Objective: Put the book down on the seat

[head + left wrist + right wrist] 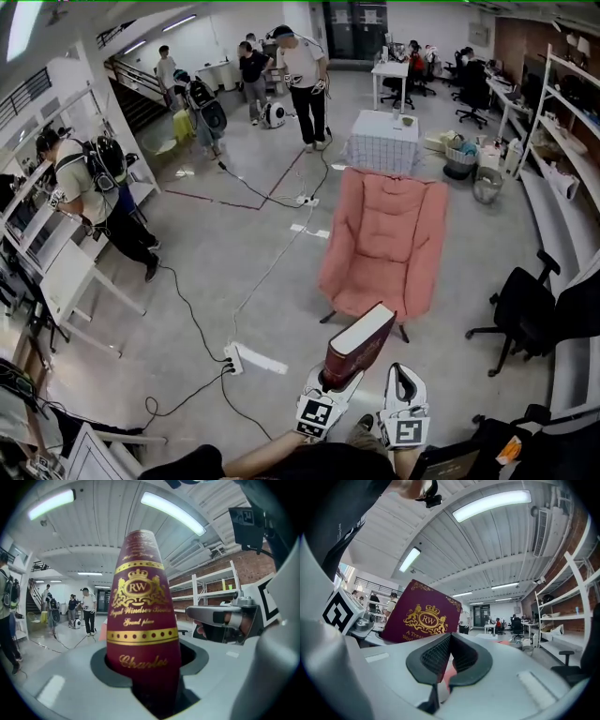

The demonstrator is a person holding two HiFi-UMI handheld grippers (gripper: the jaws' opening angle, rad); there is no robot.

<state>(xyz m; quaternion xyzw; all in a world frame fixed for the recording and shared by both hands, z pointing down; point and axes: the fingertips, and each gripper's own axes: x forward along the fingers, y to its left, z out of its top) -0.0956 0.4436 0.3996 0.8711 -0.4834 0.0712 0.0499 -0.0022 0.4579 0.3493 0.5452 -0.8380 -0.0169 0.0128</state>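
Holding the book: the left gripper grips the lower end of the dark red book, its jaws spread wide with one against each cover
Book's pose: it stands on end and leans up and away from the person, with the pale page edges on top as seen from the head view; the spine, with its gold crest and lettering, faces the left gripper's own camera
Book's place: in the air just short of the front edge of the pink armchair, off the seat and touching nothing but the gripper
Right gripper: clenched shut with nothing between its jaws; it sits just beside the left gripper, to the right of the book and apart from it, and the book's front cover shows to the left past its closed jaws
Armchair: it faces the person and stands on thin dark legs on the grey floor
Floor to the left: a white power strip lies with black cables running from it
Right side: a black office chair stands near the armchair, with metal shelves along the wall
Behind the armchair: a small table with a checked cloth
People: several stand at the far end of the room, and one with a backpack bends at the white tables on the left
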